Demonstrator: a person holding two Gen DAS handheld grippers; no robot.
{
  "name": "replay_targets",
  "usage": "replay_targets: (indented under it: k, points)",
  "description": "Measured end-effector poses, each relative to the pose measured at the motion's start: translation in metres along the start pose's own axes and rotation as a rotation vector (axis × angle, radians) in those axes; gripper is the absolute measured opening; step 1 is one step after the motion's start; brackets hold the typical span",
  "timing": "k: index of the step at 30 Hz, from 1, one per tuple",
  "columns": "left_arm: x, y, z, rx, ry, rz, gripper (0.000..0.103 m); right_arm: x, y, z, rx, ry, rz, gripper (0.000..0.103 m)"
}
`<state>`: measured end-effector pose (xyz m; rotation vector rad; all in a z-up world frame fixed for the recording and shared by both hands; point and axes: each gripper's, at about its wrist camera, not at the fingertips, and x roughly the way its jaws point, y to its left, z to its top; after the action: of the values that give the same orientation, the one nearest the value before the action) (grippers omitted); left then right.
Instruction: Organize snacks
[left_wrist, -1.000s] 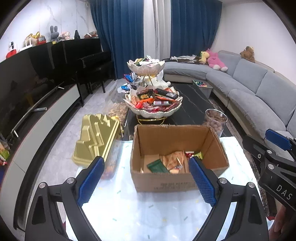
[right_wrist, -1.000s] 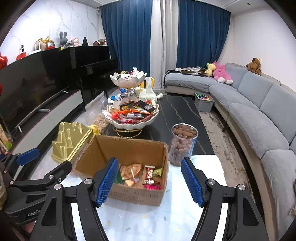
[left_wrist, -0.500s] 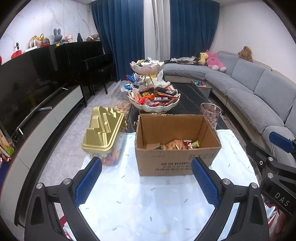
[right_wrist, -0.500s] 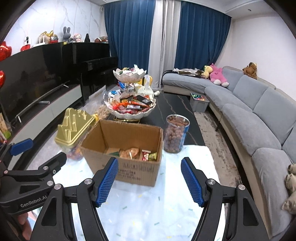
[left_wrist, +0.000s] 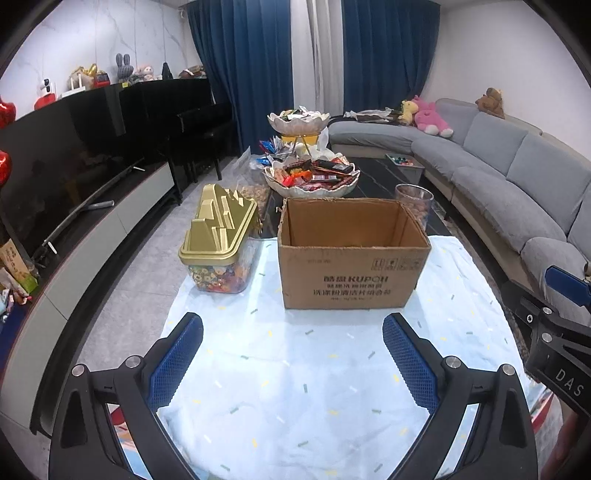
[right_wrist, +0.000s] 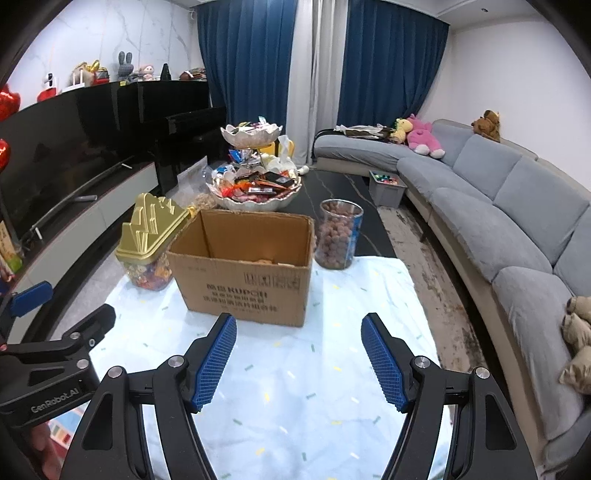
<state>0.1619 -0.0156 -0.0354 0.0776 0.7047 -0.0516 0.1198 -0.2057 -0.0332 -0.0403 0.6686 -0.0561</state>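
A: Left wrist view. Left tongs (left_wrist: 291, 354) spread wide, nothing between the pads, over bare pale cloth on the worktop (left_wrist: 295, 406). Cardboard box (left_wrist: 352, 254) stands straight ahead of the tongs, open-topped, contents hidden from this angle. Gold-lidded candy jar (left_wrist: 218, 236) ahead and to the left, beside the box with a gap between them. Two-tier snack stand (left_wrist: 312, 173) farther ahead, behind the box.

B: And the other tongs?

A: Only their edge shows at the far right of this view. Right wrist view: right tongs (right_wrist: 299, 360) partly spread, nothing pinched, also above bare cloth. Box ahead and slightly left; a few snack wrappers (right_wrist: 266, 261) just show over its near wall. Clear jar of round brown snacks (right_wrist: 338, 236) ahead, close against the box's right side; cannot tell if touching.

B: Risks?

A: Judgement only. Both tongs empty, well short of the box, so the next reach goes forward over the near wall. A low approach could shove the light box along the cloth into the clear jar or the gold-lidded one. The cloth could bunch under a dragged tip. Thin wrappers lying flat may slip from the pads.
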Motion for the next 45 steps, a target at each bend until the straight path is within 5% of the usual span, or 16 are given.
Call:
replay_targets:
  k: [34,38,45]
  points:
    - [-0.069,-0.008,-0.071,-0.037,0.071,-0.021,0.102,-0.083,-0.017,-0.064,0.044,0.065,0.003,0.071]
    - [-0.074,-0.006,-0.073,-0.044,0.065,-0.021,0.103,-0.090,-0.015,-0.066,0.040,0.044,-0.004,0.086]
    - [-0.081,-0.004,-0.074,-0.054,0.042,-0.015,0.103,-0.093,-0.016,-0.066,0.045,0.036,-0.009,0.086]
